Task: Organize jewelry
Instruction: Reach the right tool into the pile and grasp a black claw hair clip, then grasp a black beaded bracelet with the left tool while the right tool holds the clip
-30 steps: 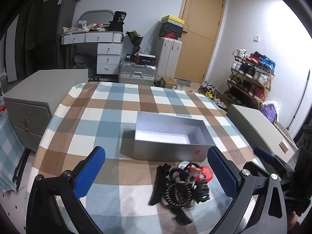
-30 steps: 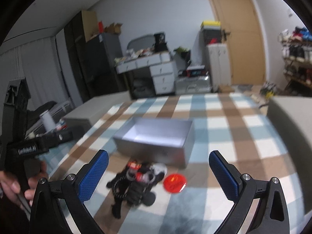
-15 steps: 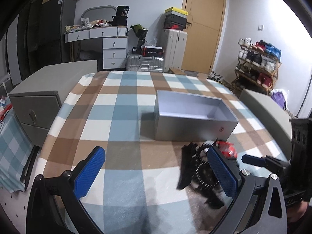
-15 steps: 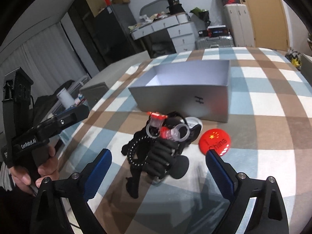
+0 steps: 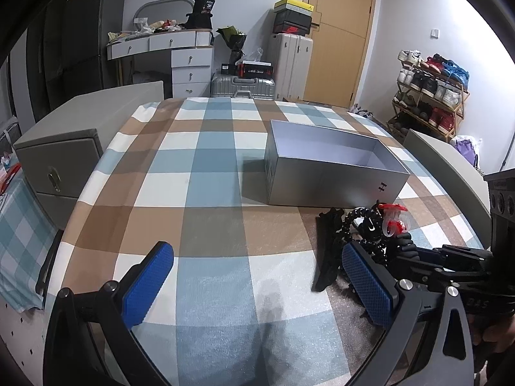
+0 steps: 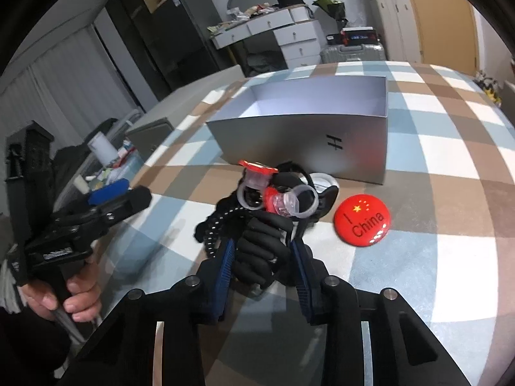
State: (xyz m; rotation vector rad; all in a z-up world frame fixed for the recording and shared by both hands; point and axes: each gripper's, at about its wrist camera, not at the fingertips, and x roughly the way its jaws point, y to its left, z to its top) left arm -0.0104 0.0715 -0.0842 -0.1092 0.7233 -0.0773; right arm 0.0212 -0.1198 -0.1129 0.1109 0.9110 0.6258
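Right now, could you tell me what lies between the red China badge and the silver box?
Only bare checked tablecloth separates badge from box, in the right wrist view.

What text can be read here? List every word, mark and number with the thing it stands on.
"I China", with yellow stars: red round badge.
"H"-like mark: grey open box.
"36": black tub on the desk.
White swoosh logo: black item in the jewelry pile.
Left claw's body label: too blurred.

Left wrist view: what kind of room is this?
Probably a lived-in bedroom or spare room at home, not a lab: a shoe rack full of sneakers, suitcases by the door, and a cluttered white dresser behind the checked tablecloth.
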